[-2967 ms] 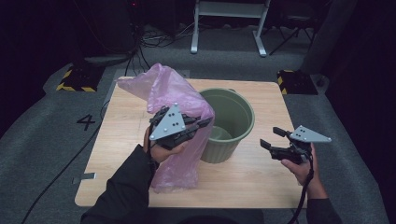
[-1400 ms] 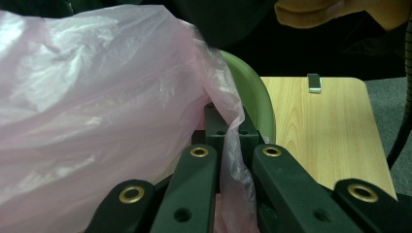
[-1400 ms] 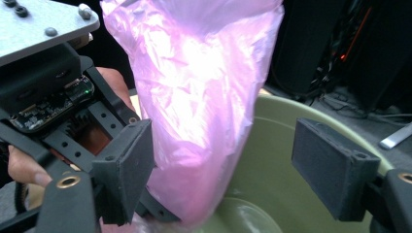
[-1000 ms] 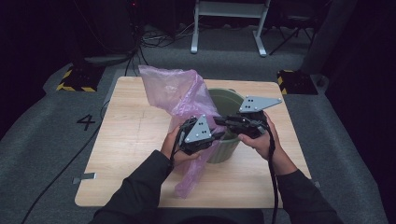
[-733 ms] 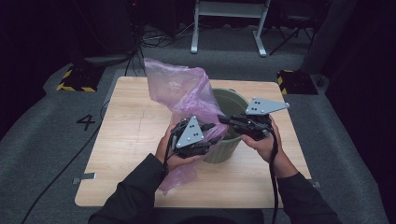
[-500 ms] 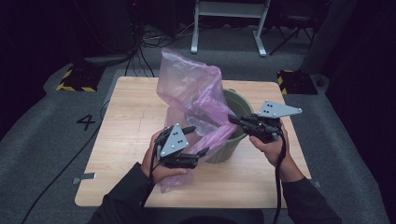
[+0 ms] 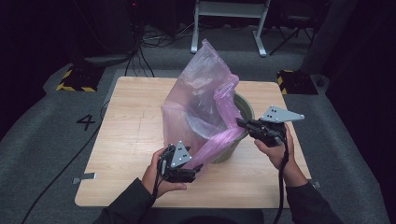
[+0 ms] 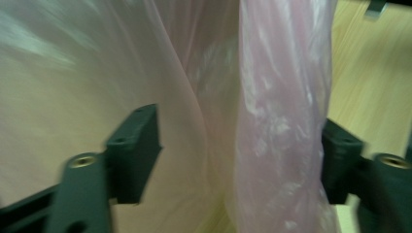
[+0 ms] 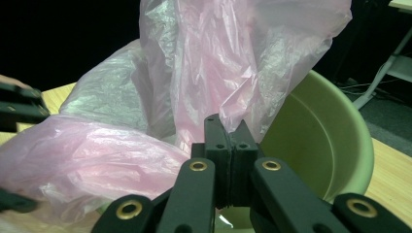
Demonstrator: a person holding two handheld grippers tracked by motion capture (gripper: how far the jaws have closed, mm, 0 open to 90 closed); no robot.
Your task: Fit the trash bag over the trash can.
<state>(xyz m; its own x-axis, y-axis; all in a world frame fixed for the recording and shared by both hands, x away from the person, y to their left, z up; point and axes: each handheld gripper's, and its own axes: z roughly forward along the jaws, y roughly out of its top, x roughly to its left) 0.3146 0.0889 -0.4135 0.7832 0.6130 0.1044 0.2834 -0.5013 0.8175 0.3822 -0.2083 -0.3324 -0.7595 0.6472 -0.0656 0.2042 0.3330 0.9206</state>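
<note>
My right tool (image 7: pixel 242 124) pinches the pink bag (image 7: pixel 205 100) at the green bin's (image 7: pixel 243 108) rim. My left tool (image 7: pixel 192 169), nearer me and lower, has just opened; a stretched fold runs between its spread jaws, slanting up toward the bin.

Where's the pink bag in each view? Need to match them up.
High view: pink bag stands mid-table, draped over the near side of the green bin.
Left gripper view: bag hangs between the jaws.
Right gripper view: bag billows above the jaws.
Shared landmark: wooden table.
</note>
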